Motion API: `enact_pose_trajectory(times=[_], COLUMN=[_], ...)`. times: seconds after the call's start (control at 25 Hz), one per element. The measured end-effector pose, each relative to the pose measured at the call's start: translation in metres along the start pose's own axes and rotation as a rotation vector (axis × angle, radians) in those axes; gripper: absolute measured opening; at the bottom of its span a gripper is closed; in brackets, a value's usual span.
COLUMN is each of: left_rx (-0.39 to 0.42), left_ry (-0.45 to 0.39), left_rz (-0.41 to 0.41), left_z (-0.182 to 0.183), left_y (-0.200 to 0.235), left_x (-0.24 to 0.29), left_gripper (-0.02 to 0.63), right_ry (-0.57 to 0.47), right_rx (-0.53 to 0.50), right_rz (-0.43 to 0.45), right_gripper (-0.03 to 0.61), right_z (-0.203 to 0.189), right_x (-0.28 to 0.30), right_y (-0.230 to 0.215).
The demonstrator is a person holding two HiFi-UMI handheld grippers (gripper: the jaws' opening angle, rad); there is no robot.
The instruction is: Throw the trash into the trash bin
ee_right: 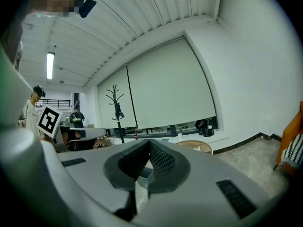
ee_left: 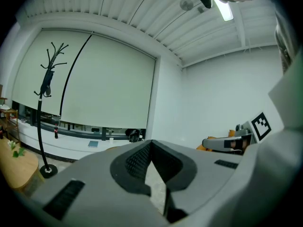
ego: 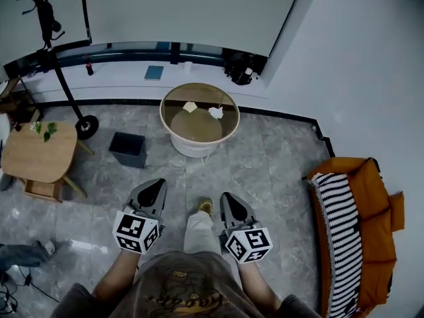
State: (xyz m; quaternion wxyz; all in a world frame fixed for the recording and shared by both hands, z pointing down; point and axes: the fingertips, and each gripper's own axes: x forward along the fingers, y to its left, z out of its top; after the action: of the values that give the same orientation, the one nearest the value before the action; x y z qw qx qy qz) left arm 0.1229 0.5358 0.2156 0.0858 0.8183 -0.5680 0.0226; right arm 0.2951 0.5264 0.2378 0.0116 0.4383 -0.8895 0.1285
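A round glass-topped table [ego: 199, 119] stands ahead of me. On it lie a crumpled white paper [ego: 216, 112] and a yellowish scrap [ego: 190, 106]. A dark square trash bin [ego: 128, 149] sits on the floor to the table's left. My left gripper [ego: 154, 189] and right gripper [ego: 231, 203] hang low in front of my body, well short of the table and apart from the bin. Both point forward, with their jaws closed together and nothing between them. In the left gripper view the left gripper [ee_left: 151, 144] shows closed tips; so does the right gripper [ee_right: 149, 143] in the right gripper view.
A small wooden side table [ego: 40, 156] with a plant stands at the left, with a coat rack [ego: 50, 25] behind it. An orange sofa [ego: 371, 197] with a striped blanket [ego: 341, 237] fills the right side. A window ledge [ego: 119, 71] runs along the far wall.
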Motion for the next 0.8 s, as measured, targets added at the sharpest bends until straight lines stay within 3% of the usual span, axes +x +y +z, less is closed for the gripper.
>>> enact_pose_trajectory(times=[0.4,0.8], left_rx=[-0.042,-0.051], left_ry=[0.009,0.032], left_rz=[-0.003,0.032], left_z=[-0.001,0.023], left_y=[0.024,0.059], left_x=[0.07,0.163], left_gripper=[0.017,0.017], right_ry=[-0.014,0.013], right_rx=[0.03,0.034], right_rz=[-0.038,0.006], right_gripper=[0.014,0.014], right_z=[0.014,0.043], right_x=[0.069,0.144], right_y=[-0.044,-0.101])
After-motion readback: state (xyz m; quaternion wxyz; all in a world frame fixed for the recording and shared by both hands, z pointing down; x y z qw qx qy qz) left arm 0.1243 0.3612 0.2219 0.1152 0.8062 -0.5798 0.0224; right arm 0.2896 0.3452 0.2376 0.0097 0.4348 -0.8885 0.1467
